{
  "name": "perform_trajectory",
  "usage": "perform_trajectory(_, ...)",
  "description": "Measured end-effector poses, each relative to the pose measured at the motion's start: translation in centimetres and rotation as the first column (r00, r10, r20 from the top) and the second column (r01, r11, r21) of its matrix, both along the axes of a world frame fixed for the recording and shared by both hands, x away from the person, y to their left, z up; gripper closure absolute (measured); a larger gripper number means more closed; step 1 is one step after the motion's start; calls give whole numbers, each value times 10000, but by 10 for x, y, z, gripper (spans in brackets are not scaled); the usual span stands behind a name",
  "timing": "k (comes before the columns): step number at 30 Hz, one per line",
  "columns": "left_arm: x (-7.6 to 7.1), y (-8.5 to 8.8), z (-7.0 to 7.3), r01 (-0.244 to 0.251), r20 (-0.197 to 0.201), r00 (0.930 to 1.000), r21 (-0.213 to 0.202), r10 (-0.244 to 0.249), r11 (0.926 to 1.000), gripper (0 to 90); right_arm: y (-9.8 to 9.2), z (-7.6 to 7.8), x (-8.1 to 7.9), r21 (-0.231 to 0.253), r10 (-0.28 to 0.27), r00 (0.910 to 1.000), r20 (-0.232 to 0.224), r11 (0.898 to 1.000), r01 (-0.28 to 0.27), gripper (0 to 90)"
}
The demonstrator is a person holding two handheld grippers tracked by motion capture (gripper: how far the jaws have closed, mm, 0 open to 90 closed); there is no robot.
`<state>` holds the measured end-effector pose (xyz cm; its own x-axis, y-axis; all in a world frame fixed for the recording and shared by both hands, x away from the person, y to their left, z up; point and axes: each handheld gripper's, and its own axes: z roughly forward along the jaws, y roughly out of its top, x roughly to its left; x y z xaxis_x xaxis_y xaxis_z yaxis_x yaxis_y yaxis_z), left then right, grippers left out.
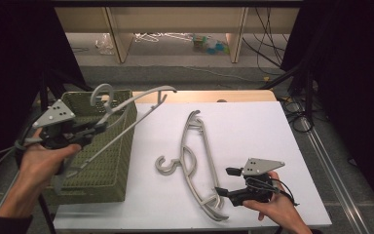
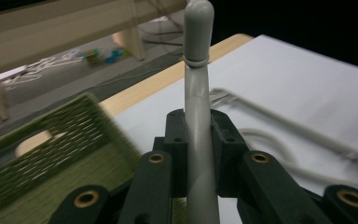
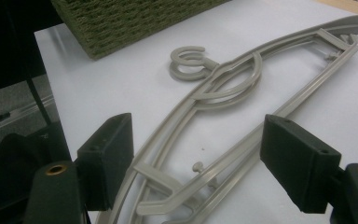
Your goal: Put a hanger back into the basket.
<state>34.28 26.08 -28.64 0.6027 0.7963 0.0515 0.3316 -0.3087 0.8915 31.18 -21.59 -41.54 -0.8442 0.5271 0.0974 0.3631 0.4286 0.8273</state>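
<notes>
My left gripper [image 1: 97,127] is shut on a grey plastic hanger [image 1: 126,109] and holds it in the air above the green woven basket [image 1: 104,165], hook [image 1: 102,92] up. In the left gripper view the jaws clamp the hanger's bar [image 2: 198,93] beside the basket [image 2: 51,158]. A second grey hanger [image 1: 195,161] lies flat on the white table cover [image 1: 253,131]. My right gripper [image 1: 221,181] stands open at that hanger's near end. In the right gripper view the lying hanger [image 3: 223,88] runs between the two wide-apart pads [image 3: 109,158], which do not touch it.
The basket stands at the table's left edge, partly over the side. A strip of wooden table edge [image 1: 214,96] shows behind the white cover. Beyond it are pale shelf legs [image 1: 119,44] and clutter on the floor. Black curtains flank both sides.
</notes>
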Motion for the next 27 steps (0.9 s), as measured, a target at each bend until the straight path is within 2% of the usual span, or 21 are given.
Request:
perform_trajectory(5,9,25,-5,-568,128,9983,568,562,9968,786,1,-1,1,28,-61,10000,-61,10000,62,269)
perform_trajectory(7,11,34,-8,-700,-148,9974,423,707,9966,786,1,-2,1,20,-27,10000,-87,10000,27,268)
perform_trajectory(8,12,38,-9,-696,-187,9973,463,705,9965,786,1,-2,1,14,-1,9999,-141,10000,1,268)
perform_trajectory(9,14,42,-9,-798,-115,9967,707,808,9943,786,1,-2,1,-6,2,9999,-147,10000,-2,268)
perform_trajectory(11,16,51,-11,-929,-271,9951,842,955,9921,786,1,-2,1,-4,-40,9997,-229,10000,40,268)
perform_trajectory(12,16,51,-11,-929,-271,9951,842,955,9921,786,1,-2,1,8,-46,9997,-232,10000,47,268)
perform_trajectory(17,24,77,-16,-1299,-408,9902,854,1337,9879,786,1,-3,2,6,-37,9998,-196,10000,37,268)
perform_trajectory(18,24,77,-16,-1299,-408,9902,854,1337,9879,786,1,-3,2,18,-28,9998,-177,10000,29,268)
perform_trajectory(19,26,85,-18,-1392,-486,9883,1007,1446,9851,786,1,-3,2,9,-25,9998,-198,10000,25,268)
perform_trajectory(20,27,88,-19,-1475,-523,9869,928,1528,9847,786,1,-3,2,8,-24,9998,-204,10000,24,268)
perform_trajectory(24,31,97,-24,-1478,-650,9856,1188,1563,9818,786,1,-4,2,29,-93,9996,-271,10000,94,268)
perform_trajectory(27,37,103,-30,-1662,-951,9792,1300,1791,9775,786,2,-4,2,-35,-42,9998,-183,10000,42,268)
